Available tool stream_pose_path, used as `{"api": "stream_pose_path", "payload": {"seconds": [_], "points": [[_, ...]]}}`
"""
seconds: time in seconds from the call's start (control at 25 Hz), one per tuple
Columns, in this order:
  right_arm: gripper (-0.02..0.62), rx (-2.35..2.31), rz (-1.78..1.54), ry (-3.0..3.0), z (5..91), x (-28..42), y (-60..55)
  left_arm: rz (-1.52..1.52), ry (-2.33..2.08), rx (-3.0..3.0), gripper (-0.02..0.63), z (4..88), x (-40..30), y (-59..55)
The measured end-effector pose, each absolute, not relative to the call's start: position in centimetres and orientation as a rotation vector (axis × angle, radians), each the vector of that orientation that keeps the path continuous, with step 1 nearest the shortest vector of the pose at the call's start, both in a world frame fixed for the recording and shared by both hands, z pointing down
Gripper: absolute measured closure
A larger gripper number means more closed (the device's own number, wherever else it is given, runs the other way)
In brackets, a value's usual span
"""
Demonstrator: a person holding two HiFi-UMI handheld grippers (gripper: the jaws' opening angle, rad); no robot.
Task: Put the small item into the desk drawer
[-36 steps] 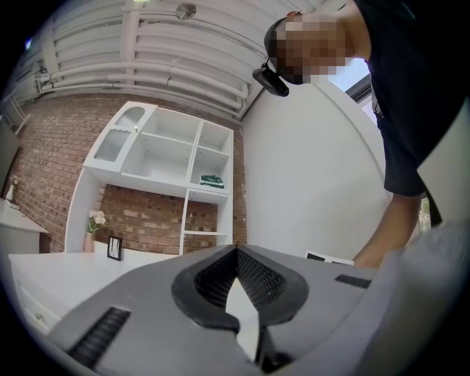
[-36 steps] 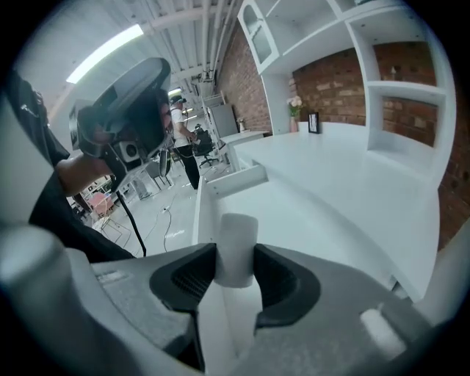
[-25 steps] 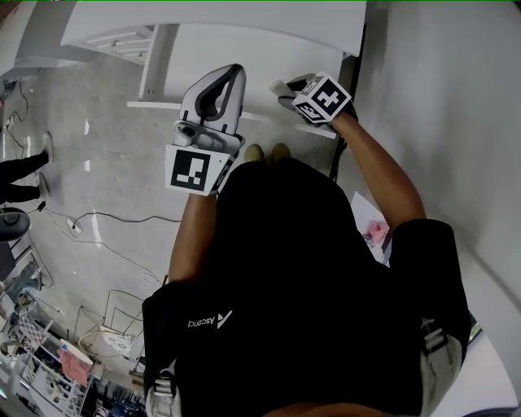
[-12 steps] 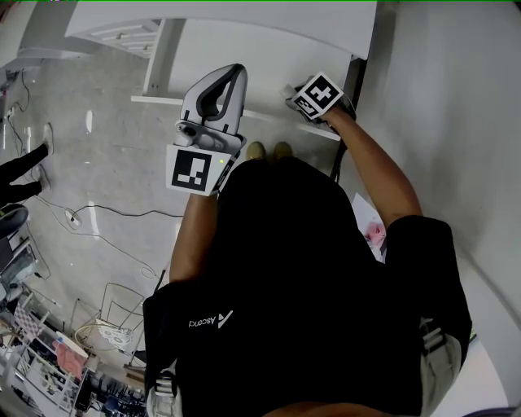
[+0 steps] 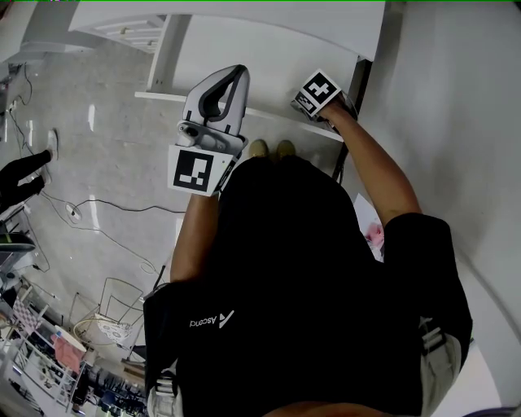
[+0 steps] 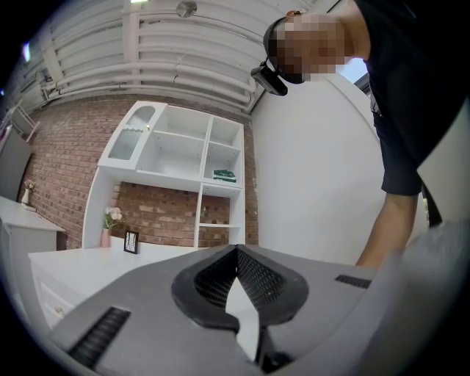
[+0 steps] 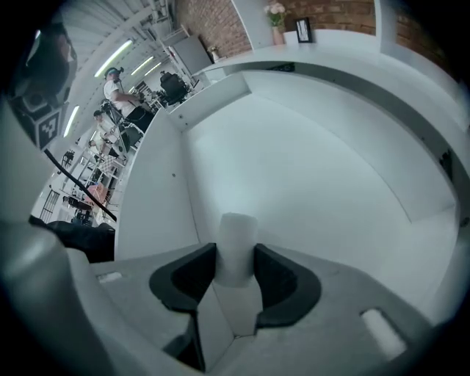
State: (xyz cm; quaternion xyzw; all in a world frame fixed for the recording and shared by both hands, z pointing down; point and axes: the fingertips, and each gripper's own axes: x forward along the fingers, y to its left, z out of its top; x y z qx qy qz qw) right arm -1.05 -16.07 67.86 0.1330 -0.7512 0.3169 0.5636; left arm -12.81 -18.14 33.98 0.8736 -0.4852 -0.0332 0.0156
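Observation:
The small item [image 7: 236, 246] is a short white cylinder, and my right gripper [image 7: 235, 257] is shut on it, with the dark pads pressing on both its sides. This gripper points steeply down over the white floor of the open desk drawer [image 7: 316, 161]. In the head view the right gripper [image 5: 316, 99] shows by its marker cube, over the right end of the drawer [image 5: 260, 57], and the item is hidden there. My left gripper [image 5: 232, 75] is held level in front of the drawer, away from it. Its jaws [image 6: 236, 251] meet at the tips with nothing between them.
The white desk top [image 5: 244, 16] runs along the back above the drawer. Cables [image 5: 106, 213] lie on the grey floor at the left. A paper with pink print [image 5: 374, 232] lies at the right. A white shelf unit [image 6: 176, 169] stands against a brick wall.
My right gripper has sunk lower into the drawer with the white item in it and tipped further down. The left gripper has kept still.

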Motion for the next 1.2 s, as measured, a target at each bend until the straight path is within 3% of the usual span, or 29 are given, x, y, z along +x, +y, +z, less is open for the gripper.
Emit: {"api": "stream_pose_path", "payload": {"seconds": [1.2], "points": [[0.407,0.36,0.749,-1.812,67.5,-1.9,-16.4,-0.085,-1.46,2.722,0.607,35.0,-13.3,-18.0]]}}
